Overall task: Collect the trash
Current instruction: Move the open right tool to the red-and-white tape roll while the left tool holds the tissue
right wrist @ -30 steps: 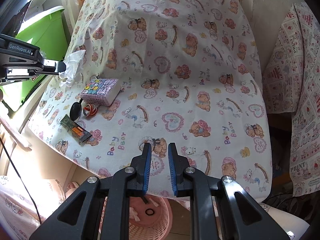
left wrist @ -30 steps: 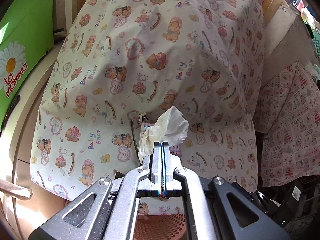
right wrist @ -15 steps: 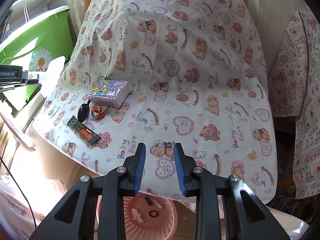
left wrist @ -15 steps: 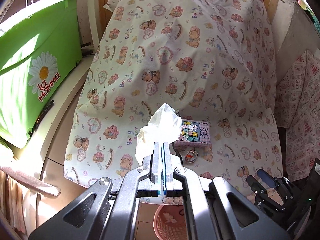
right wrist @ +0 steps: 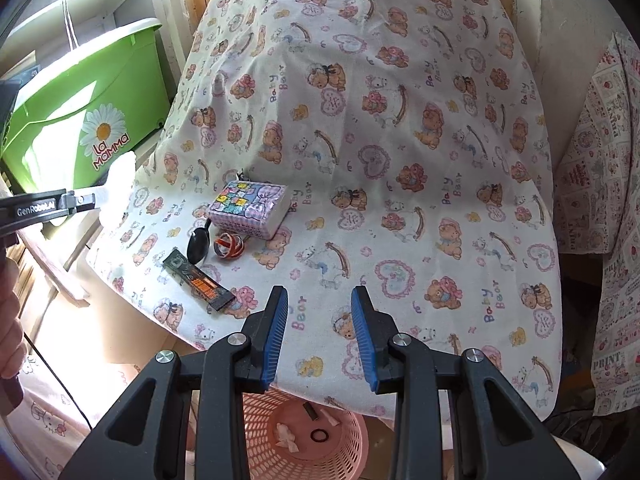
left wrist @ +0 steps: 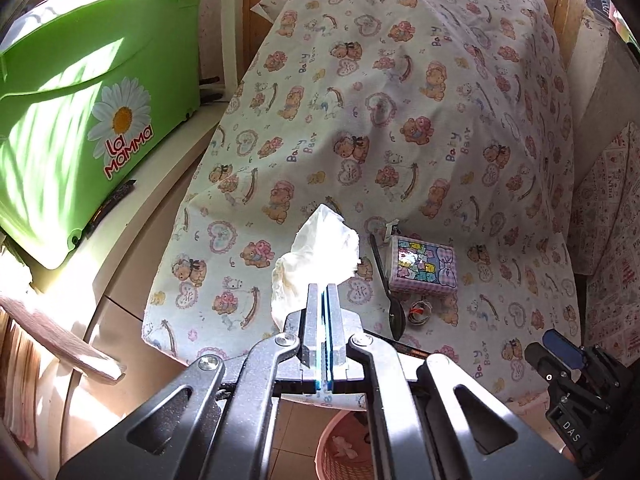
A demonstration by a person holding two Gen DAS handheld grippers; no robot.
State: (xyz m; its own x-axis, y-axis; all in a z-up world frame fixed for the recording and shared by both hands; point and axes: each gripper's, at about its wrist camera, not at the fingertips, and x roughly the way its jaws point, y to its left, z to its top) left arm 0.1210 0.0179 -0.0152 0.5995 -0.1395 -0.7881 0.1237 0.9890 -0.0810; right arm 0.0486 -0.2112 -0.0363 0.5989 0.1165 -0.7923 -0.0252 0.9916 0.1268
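Read "La MaMMa" under a white daisy on the green tub (left wrist: 80, 120), at ten o'clock of the left wrist view. Read "Baby Bear", repeated across the bear-print cloth (right wrist: 360, 160). Read "GenRobot.AI" along the left gripper (right wrist: 96, 200), at nine o'clock of the right wrist view. Read "DAS" on the right gripper (left wrist: 560, 350), at four o'clock. Read "PRINT" on the patterned fabric (right wrist: 608, 360), at four o'clock.
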